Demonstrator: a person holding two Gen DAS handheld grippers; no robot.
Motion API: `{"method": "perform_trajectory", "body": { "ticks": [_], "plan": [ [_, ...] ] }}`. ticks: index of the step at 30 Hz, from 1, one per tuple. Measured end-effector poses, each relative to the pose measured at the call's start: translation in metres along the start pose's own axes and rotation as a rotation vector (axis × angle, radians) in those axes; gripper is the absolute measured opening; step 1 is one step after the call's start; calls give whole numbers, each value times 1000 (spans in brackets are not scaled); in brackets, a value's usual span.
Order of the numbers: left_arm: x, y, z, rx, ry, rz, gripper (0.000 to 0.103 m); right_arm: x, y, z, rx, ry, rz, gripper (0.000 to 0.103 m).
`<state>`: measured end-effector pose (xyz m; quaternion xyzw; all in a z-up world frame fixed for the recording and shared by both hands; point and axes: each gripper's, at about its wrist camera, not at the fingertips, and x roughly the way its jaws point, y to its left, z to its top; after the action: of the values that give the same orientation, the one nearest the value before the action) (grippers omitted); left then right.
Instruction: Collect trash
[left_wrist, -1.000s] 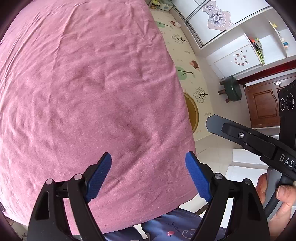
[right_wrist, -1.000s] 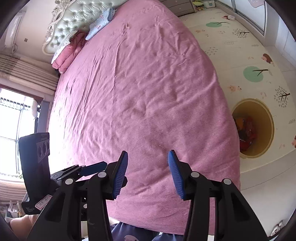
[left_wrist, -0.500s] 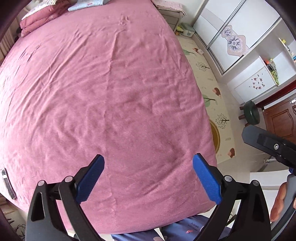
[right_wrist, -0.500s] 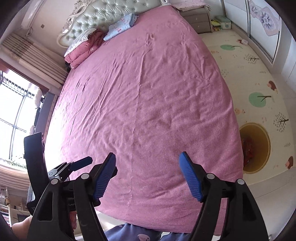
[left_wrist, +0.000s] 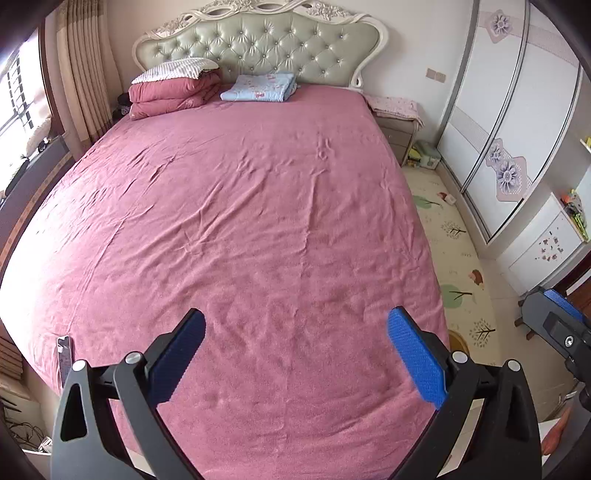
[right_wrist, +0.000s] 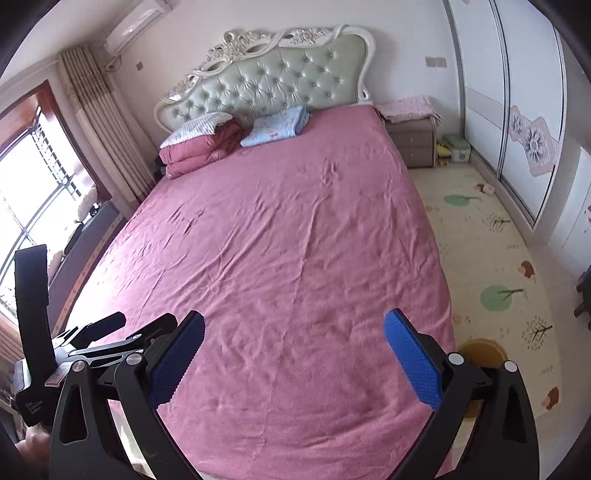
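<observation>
Both cameras look up the length of the bed (left_wrist: 258, 229) from its foot. I read the left gripper (left_wrist: 295, 354) as spread wide, blue pads far apart, nothing between them, held above the pink sheet near the foot edge. The right gripper (right_wrist: 293, 356) is likewise spread wide and carries nothing.

From the right wrist view the left unit's body shows at lower left; it bears a small white label and some pale print, both too blurred for me to read. From the left wrist view the right unit's blue pad and black frame show at the right edge, no legible marking.

Task item: I see no loose trash on the sheet. The yellow bin (right_wrist: 480, 352) stands on the play mat (right_wrist: 491, 258) just beside the bed's right foot corner, mostly hidden behind the right gripper's finger; contents cannot be told. A small object (right_wrist: 487, 189) lies on the mat by the wardrobe (right_wrist: 517, 110); too small to identify.

At the head: tufted green headboard (left_wrist: 258, 48), folded pink quilt (left_wrist: 170, 96) with a striped pillow (left_wrist: 177, 69) on it, folded light blue blanket (left_wrist: 260, 88) beside. Nightstand (right_wrist: 415, 142) at right with a pink cloth over it. A dark flat object (left_wrist: 63, 354) hangs at the bed's left foot edge.
</observation>
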<state>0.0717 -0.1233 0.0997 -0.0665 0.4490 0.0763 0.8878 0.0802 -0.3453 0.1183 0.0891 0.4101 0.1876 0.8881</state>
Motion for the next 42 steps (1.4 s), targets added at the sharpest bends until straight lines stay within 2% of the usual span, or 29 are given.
{"method": "perform_trajectory", "body": {
  "ticks": [4, 9, 13, 18, 27, 38, 42],
  "plan": [
    [-22, 1, 3, 18, -73, 17, 99, -9, 9, 3, -29, -63, -7, 94],
    [-36, 9, 8, -4, -127, 37, 99, -16, 8, 4, -13, -115, -28, 94],
    [-33, 16, 8, -22, -112, 50, 99, -24, 7, 2, -9, -152, -34, 94],
    [-31, 23, 6, -47, -87, 62, 99, -17, 14, -1, -23, -121, -3, 94],
    [-37, 34, 8, -89, -101, 64, 99, -17, 13, -2, -5, -110, 37, 94],
    [-33, 32, 12, -85, -105, 55, 99, -16, 18, 0, -30, -120, 49, 94],
    [-28, 31, 16, -79, -95, 78, 99, -15, 15, 1, -20, -123, 46, 94]
  ]
}}
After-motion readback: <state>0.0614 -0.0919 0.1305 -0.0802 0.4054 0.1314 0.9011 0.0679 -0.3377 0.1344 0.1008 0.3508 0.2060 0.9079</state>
